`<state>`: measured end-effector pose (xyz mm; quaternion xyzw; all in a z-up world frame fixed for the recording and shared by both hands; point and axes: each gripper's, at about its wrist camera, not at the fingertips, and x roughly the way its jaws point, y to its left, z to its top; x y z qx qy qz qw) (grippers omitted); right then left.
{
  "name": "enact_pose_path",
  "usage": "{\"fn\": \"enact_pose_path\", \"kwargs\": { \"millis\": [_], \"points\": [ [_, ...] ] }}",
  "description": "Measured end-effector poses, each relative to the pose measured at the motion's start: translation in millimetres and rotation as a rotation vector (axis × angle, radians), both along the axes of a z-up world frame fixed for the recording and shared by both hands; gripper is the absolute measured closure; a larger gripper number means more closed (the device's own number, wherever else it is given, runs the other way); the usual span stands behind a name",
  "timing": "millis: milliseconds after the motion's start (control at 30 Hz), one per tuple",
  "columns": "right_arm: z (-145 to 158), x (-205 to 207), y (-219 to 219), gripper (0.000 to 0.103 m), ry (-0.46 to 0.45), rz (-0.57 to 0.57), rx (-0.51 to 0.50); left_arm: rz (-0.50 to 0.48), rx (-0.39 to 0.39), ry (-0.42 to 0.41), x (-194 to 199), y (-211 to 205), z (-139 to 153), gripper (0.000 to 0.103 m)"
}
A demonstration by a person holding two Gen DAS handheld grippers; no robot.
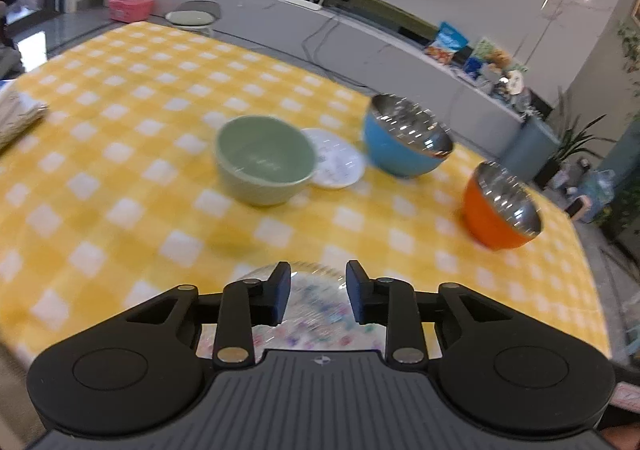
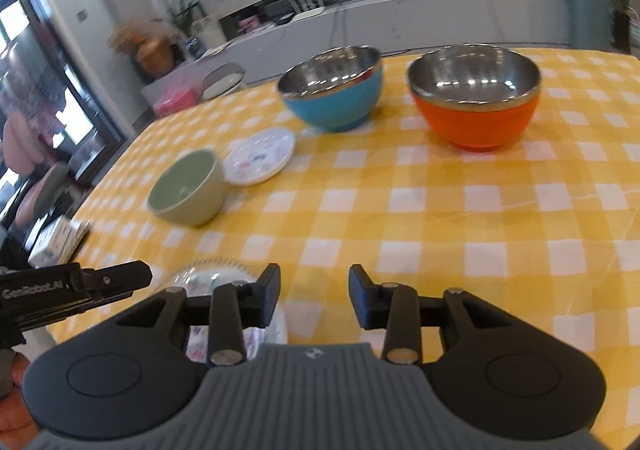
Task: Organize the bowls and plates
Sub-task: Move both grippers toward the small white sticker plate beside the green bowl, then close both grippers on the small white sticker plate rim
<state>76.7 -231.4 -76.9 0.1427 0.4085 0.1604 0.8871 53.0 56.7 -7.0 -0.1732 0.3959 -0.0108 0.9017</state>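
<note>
On the yellow checked tablecloth (image 1: 120,154) stand a green bowl (image 1: 264,166), a small white patterned plate (image 1: 338,164) touching it, a blue steel-lined bowl (image 1: 404,142) and an orange one (image 1: 500,210). My left gripper (image 1: 318,282) is open just above a larger colourful patterned plate (image 1: 316,314) at the near edge; its pads do not press on it. My right gripper (image 2: 314,284) is open over bare cloth with nothing between its fingers. That patterned plate (image 2: 208,278) lies to its lower left, partly hidden behind its left finger. One finger (image 2: 120,277) of my left gripper reaches in beside it.
A folded cloth (image 1: 16,118) lies at the table's left edge. Beyond the far edge stand a chair (image 1: 192,16), a pink basket (image 1: 130,8) and a long low cabinet (image 1: 360,46). The table's right edge (image 1: 588,258) drops off just past the orange bowl.
</note>
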Motion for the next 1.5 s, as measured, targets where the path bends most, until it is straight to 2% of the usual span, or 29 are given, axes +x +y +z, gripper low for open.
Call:
{"fn": "enact_pose_path", "kwargs": {
  "millis": [100, 167, 233, 633, 867, 933, 1067, 1167, 1233, 1367, 1500],
  "points": [
    [1.1, 9.6, -3.7, 0.061, -0.008, -0.041, 0.009, -0.001, -0.035, -0.021, 12.8, -3.4, 1.2, 0.061],
    [2.3, 16.7, -5.8, 0.059, -0.012, -0.070, 0.026, 0.013, -0.052, -0.031, 21.2, -4.9, -1.0, 0.053],
    [3.1, 23.8, -8.1, 0.057, -0.013, -0.094, 0.047, 0.027, -0.062, -0.038, 28.7, -6.8, -4.3, 0.051],
    [-10.1, 62.8, 2.2, 0.057, 0.015, -0.135, 0.103, 0.067, -0.130, 0.001, 70.7, -6.8, -32.1, 0.050],
    [-18.4, 84.9, 14.7, 0.058, 0.036, -0.142, 0.140, 0.128, -0.168, -0.009, 86.1, 3.2, -42.8, 0.053],
    [-21.4, 92.9, 19.4, 0.058, 0.054, -0.145, 0.161, 0.143, -0.206, -0.001, 89.7, 7.1, -47.2, 0.054],
    [-23.3, 108.2, 33.7, 0.063, 0.069, -0.126, 0.207, 0.184, -0.262, 0.013, 94.8, 12.6, -55.5, 0.058],
    [-24.7, 121.2, 45.2, 0.068, 0.072, -0.116, 0.202, 0.225, -0.284, 0.027, 98.3, 15.2, -61.7, 0.063],
    [-29.3, 129.6, 49.5, 0.072, 0.089, -0.120, 0.190, 0.264, -0.310, 0.039, 99.9, 17.6, -66.4, 0.068],
    [-39.8, 143.4, 53.0, 0.080, 0.133, -0.117, 0.195, 0.363, -0.390, 0.046, 102.4, 19.1, -71.9, 0.069],
    [-43.2, 151.1, 47.5, 0.084, 0.135, -0.115, 0.188, 0.378, -0.367, 0.045, 112.4, 11.6, -73.2, 0.069]
  ]
}}
